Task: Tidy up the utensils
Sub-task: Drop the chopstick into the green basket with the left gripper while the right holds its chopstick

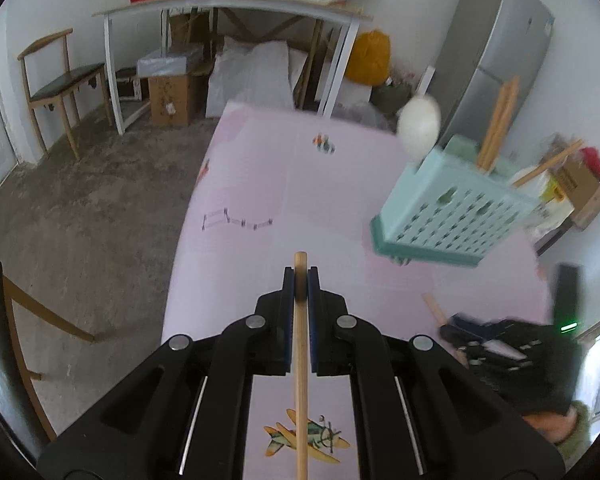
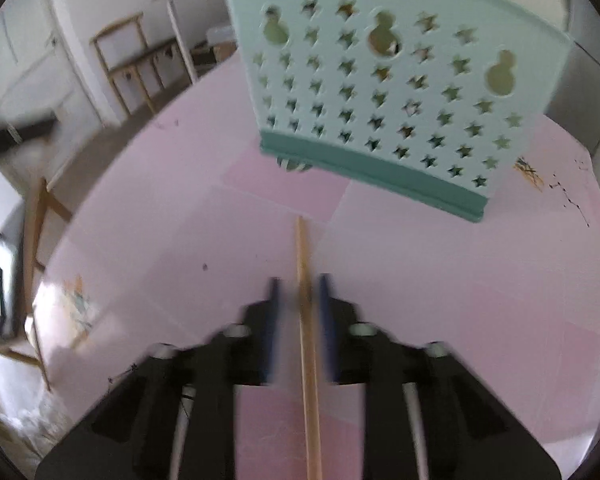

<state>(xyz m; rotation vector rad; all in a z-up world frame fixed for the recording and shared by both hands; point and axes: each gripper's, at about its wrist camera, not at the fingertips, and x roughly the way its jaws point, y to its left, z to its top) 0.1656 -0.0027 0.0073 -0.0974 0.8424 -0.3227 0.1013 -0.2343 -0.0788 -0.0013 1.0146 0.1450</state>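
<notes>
A pale teal utensil holder (image 1: 452,208) with star holes stands on the pink table. It holds a white spoon (image 1: 418,124) and wooden sticks (image 1: 498,120). My left gripper (image 1: 300,276) is shut on a wooden chopstick (image 1: 301,380), above the table's near left part. In the right wrist view the holder (image 2: 384,92) is close ahead. My right gripper (image 2: 300,292) has a second wooden chopstick (image 2: 308,340) between its fingers with small gaps either side; the view is blurred. The right gripper also shows in the left wrist view (image 1: 500,340), low right.
The pink table (image 1: 300,184) has cartoon prints. Beyond it are a white desk (image 1: 228,4) with clutter, boxes and bags beneath, a wooden chair (image 1: 60,80), and a grey fridge (image 1: 500,52). Bare concrete floor lies to the left.
</notes>
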